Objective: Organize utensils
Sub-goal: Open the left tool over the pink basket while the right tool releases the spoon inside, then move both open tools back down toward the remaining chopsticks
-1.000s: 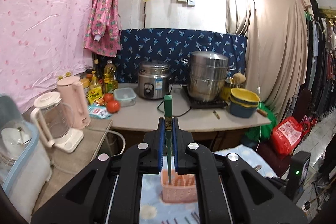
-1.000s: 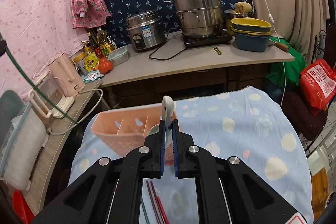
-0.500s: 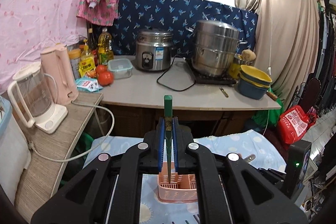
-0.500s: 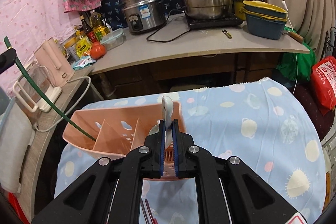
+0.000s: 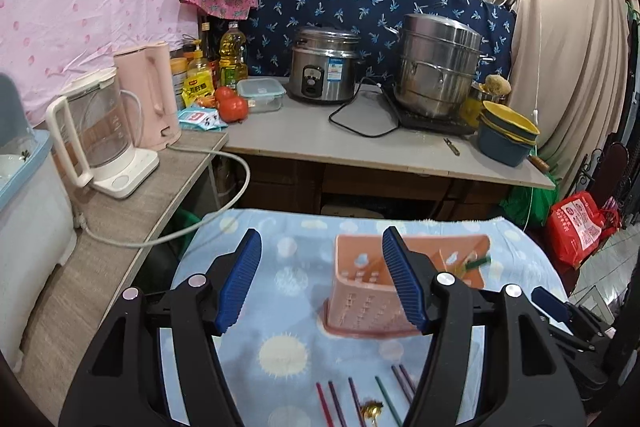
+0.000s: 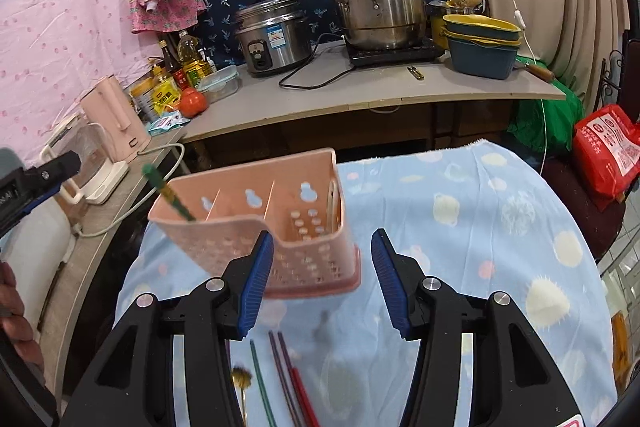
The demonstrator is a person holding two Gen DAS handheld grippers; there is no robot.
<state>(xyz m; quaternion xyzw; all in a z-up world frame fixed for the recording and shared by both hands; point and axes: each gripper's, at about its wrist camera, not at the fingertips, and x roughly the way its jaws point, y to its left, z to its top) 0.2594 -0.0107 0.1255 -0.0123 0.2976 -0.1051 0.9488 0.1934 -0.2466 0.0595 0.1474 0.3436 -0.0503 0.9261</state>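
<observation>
Starting at the left: the left gripper (image 5: 320, 281) had its blue-padded jaws swinging open with nothing between them. The pink perforated plastic utensil caddy (image 5: 404, 291) sat just past its right finger, around 2 o'clock from it on the blue spotted tablecloth (image 5: 280, 307).

A green chopstick (image 6: 170, 193) leaned in the caddy's leftmost compartment, top sticking out toward 10 o'clock in the right wrist view. A pale spoon handle (image 6: 331, 199) stood against the wall of the rightmost one.

The right gripper (image 6: 322, 281) was opening too, jaws empty, caddy at 11 o'clock just ahead.

Loose dark red and purple chopsticks (image 6: 290, 379), another green one (image 6: 260, 383) and a small gold spoon (image 6: 241, 377) lay on the cloth at 6 o'clock, between the fingers.

Handling guess: the sticks are light, stiff and thin, probably slick, so they'd roll on the cloth. I'd pinch them mid-shaft or near the thick end. The caddy looked light and tippy, easy to knock over.

Room-wise, the cloth to the right at 3 o'clock was wide open. The left edge drops off next to a wooden side counter (image 5: 120, 227), so less slack there.
</observation>
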